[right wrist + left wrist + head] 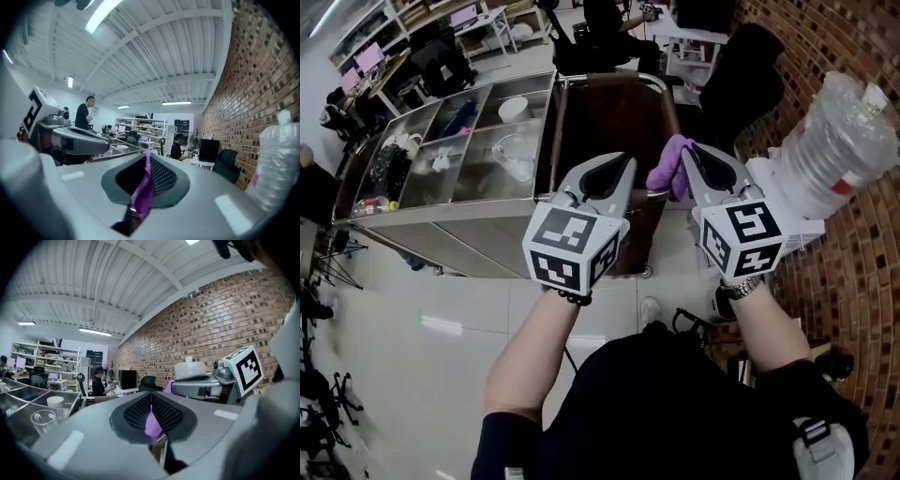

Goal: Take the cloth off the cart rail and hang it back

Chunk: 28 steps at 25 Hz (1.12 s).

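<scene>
Left gripper (619,167) and right gripper (697,161), side by side, each have fingers pinching the purple cloth (673,167), its span seemingly lying along the cart rail (614,76) just ahead.

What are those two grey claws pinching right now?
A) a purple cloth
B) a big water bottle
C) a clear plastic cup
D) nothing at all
A: the purple cloth shows squeezed between the shut jaws of the left gripper and of the right gripper.
</scene>
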### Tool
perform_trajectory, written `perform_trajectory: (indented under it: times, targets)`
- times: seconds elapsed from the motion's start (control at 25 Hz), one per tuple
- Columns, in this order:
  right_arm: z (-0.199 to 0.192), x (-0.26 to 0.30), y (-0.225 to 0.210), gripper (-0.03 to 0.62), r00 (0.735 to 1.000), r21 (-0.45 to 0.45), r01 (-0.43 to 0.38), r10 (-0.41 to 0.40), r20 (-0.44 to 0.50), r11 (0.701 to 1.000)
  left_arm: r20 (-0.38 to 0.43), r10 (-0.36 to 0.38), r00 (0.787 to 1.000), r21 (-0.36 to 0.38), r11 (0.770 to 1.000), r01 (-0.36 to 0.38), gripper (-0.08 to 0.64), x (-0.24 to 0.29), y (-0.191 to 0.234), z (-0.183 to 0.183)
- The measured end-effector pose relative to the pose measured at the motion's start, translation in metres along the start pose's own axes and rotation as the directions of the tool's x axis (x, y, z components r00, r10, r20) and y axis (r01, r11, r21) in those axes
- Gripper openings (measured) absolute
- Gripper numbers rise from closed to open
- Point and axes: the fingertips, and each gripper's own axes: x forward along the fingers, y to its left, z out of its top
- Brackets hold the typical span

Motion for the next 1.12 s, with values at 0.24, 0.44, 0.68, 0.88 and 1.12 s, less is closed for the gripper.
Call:
perform_trajectory:
  times: [0.24, 0.44, 0.68, 0.88, 1.12]
  targets:
    - [0.032, -0.044, 0.041, 0.021, 0.998, -0.028, 0.017, -0.015, 0.061, 0.999, 0.017, -0.010, 1.000, 0.001, 1.000, 0.010, 0.002, -0.050, -0.020, 0.004]
    - [0.053, -0.075, 0.065, 0.021, 0.995, -0.049, 0.014, -0.009, 0.097, 0.999, 0.036, -0.014, 0.999, 0.001, 1.000, 0.014, 0.002, -0.079, -0.036, 0.012]
    - [0.071, -0.104, 0.077, 0.021, 0.990, -0.053, -0.024, 0.031, 0.134, 0.998, 0.074, -0.012, 0.997, -0.005, 1.000, 0.013, 0.002, -0.095, -0.054, 0.021]
    - [0.078, -0.125, 0.076, 0.021, 0.985, -0.053, -0.070, 0.078, 0.155, 0.996, 0.095, 0.007, 0.995, -0.013, 1.000, -0.005, 0.002, -0.095, -0.068, 0.021]
    - [0.069, -0.140, 0.075, 0.021, 0.975, -0.050, -0.153, 0.159, 0.155, 0.987, 0.111, 0.053, 0.992, -0.017, 0.999, -0.051, 0.002, -0.091, -0.084, 0.016]
